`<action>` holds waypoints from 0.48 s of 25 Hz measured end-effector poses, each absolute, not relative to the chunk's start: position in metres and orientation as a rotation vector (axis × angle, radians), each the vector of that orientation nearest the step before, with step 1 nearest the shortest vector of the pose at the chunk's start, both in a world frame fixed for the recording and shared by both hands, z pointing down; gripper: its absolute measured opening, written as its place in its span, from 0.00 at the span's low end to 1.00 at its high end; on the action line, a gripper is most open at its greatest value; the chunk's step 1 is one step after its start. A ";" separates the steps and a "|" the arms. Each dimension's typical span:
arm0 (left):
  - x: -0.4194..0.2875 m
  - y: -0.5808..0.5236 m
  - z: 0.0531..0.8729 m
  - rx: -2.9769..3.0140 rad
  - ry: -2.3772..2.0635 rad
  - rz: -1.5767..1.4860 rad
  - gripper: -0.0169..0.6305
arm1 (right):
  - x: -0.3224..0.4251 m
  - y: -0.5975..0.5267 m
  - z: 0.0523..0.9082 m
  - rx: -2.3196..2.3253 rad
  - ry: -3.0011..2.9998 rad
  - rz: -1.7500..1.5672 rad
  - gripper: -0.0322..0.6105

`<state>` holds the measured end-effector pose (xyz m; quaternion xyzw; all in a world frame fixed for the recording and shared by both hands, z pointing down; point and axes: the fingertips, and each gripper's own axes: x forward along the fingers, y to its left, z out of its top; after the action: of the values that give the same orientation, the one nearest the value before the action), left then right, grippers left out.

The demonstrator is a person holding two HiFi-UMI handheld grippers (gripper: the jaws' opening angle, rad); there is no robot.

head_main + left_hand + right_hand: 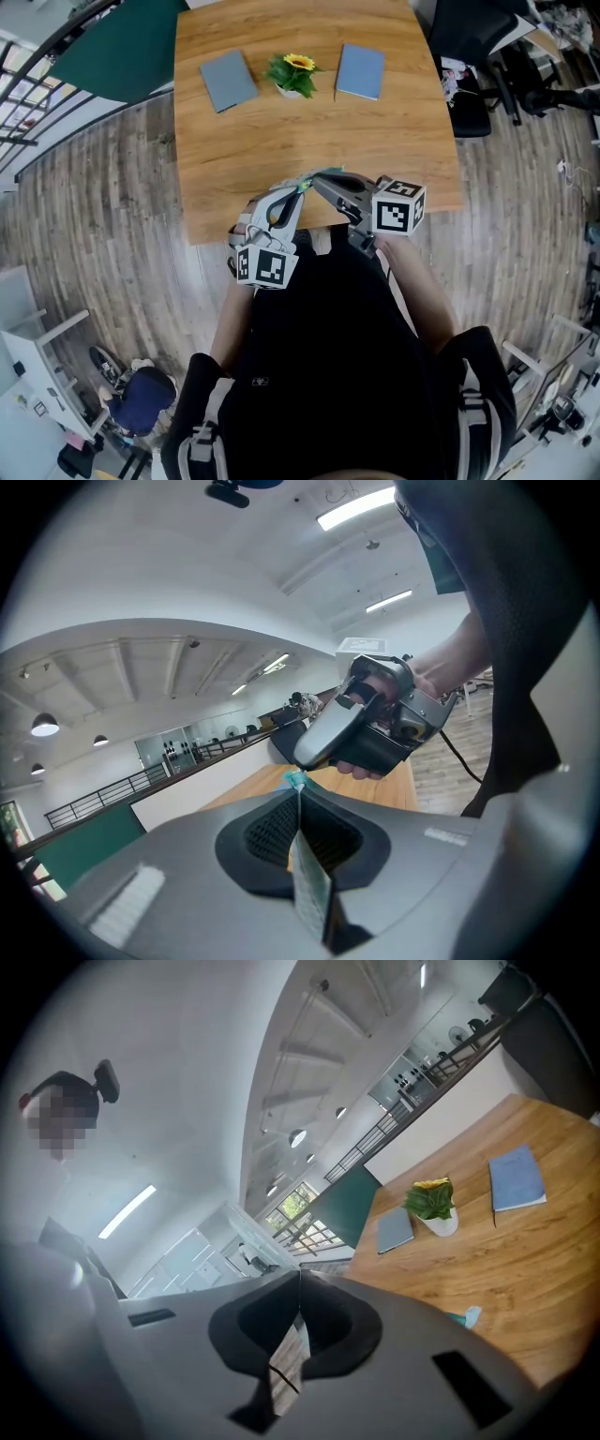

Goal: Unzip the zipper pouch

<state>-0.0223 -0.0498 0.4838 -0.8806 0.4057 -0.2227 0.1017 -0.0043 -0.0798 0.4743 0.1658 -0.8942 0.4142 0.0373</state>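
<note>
Both grippers meet just above the near edge of the wooden table. The zipper pouch is a thin, flat, greenish piece standing edge-on between the pads of my left gripper, which is shut on it. Its teal end pokes out at the jaw tips, seen in the head view as a teal spot. My right gripper touches that end with its tip. In the right gripper view its jaws are shut, with a thin strip between the pads. The teal bit shows beside them.
Two blue-grey notebooks lie at the far side of the table, with a potted sunflower between them. A black chair stands at the right. Grey plank floor surrounds the table.
</note>
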 end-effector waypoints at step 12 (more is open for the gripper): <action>-0.025 -0.051 0.488 -2.635 1.211 -0.638 0.04 | -0.006 -0.080 0.473 0.626 -2.746 1.074 0.06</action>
<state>-0.0245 -0.0511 0.4876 -0.8842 0.4062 -0.2140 0.0860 -0.0058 -0.0804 0.4735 0.2072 -0.9092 0.3555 0.0639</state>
